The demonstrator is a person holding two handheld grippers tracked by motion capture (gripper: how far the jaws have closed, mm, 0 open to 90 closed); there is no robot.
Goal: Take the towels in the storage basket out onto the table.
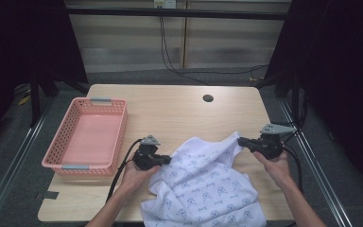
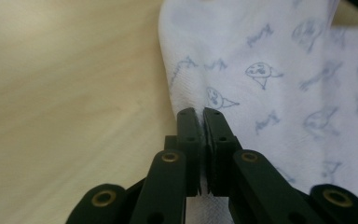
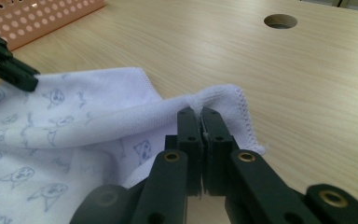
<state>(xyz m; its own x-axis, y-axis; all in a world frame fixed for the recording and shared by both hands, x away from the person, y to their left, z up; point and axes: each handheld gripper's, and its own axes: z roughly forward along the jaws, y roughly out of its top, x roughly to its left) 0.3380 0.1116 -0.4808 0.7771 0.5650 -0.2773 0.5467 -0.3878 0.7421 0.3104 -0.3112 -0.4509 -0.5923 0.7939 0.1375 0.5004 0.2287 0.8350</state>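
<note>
Cloth [image 1: 203,182], white with a small blue print, lies spread on the near right part of the desk [image 1: 179,111], and one lower edge hangs over the front. Left gripper [image 1: 166,160] has its jaws closed tight on the cloth's left edge. Right gripper [image 1: 240,141] has its jaws clamped on a stitched corner at the far right, with the fabric pulled into a ridge between the two. Pink basket [image 1: 71,165] sits on the desk's left side, apart from the cloth.
</note>
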